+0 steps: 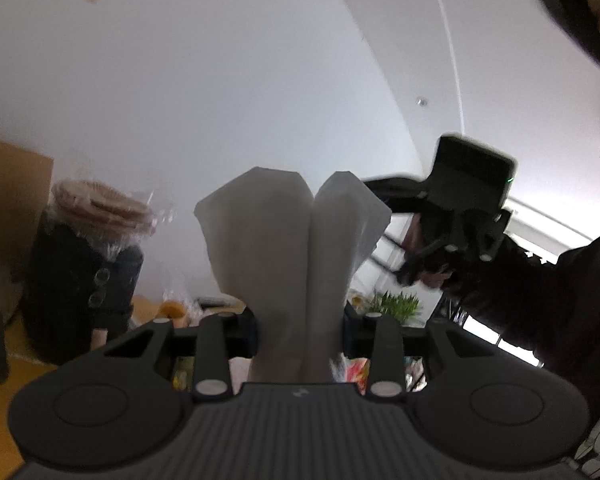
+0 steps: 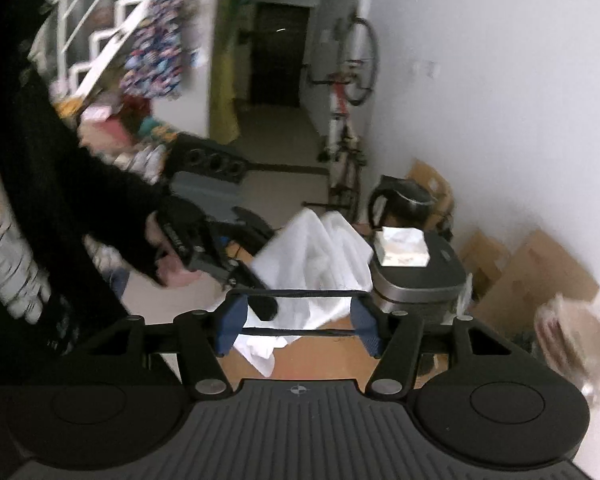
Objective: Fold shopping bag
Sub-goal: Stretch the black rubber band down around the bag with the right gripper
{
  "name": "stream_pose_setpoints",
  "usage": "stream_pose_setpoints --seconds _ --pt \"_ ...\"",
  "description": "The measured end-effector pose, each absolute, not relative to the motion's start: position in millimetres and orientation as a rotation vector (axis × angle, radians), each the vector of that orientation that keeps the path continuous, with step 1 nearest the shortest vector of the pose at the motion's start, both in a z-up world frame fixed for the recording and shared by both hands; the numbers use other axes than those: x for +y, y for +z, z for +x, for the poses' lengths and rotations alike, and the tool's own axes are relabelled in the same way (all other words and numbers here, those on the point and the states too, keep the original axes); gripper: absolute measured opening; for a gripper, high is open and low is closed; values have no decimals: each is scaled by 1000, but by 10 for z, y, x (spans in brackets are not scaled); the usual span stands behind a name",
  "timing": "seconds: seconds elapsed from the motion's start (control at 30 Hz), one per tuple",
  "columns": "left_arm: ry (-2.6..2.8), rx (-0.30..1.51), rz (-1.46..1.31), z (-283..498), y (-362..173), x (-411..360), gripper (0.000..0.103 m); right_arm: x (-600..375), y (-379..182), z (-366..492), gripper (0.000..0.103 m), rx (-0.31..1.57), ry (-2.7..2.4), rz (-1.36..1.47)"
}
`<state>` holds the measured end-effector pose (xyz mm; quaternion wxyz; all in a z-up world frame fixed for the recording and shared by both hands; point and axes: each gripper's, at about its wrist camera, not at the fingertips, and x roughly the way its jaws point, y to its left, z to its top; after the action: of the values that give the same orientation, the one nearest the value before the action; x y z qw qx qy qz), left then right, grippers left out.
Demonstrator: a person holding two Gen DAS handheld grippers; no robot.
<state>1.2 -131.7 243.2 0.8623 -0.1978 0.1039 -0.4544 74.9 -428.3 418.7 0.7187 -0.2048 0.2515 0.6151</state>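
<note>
The white fabric shopping bag (image 1: 296,248) is clamped between my left gripper's (image 1: 300,320) fingers and rises in two folds in front of the camera, which tilts up toward the wall and ceiling. In the right wrist view the same bag (image 2: 320,256) hangs from the left gripper (image 2: 256,280), held up in the air. My right gripper (image 2: 296,320) is open and empty, its blue-padded fingers (image 2: 232,324) wide apart just short of the bag's lower part. The right gripper also shows in the left wrist view (image 1: 456,232), up to the right.
A black rice cooker (image 2: 420,276) with a tissue box on top and a black kettle (image 2: 400,204) stand behind the bag. Cardboard boxes (image 2: 536,272) lean on the wall. The orange table (image 2: 320,356) lies below. A bicycle (image 2: 348,128) stands in the hallway.
</note>
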Motion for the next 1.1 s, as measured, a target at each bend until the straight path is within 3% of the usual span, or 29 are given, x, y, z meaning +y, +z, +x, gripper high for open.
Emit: stream_pose_setpoints --seconds 0.17,0.53,0.83,1.1 --pt "-860 129 -318 -177 2570 -1401 39 -4338 4122 897 56 593 1324 -261" --pt "-801 110 -269 -285 2678 -1470 39 -4414 4036 1028 56 501 1257 -45" --pt "-778 97 -155 -398 2736 -1630 39 -4378 4023 997 58 453 1202 -34" --pt "-703 107 119 -391 2745 -1847 36 -4293 4034 936 60 491 1208 -101"
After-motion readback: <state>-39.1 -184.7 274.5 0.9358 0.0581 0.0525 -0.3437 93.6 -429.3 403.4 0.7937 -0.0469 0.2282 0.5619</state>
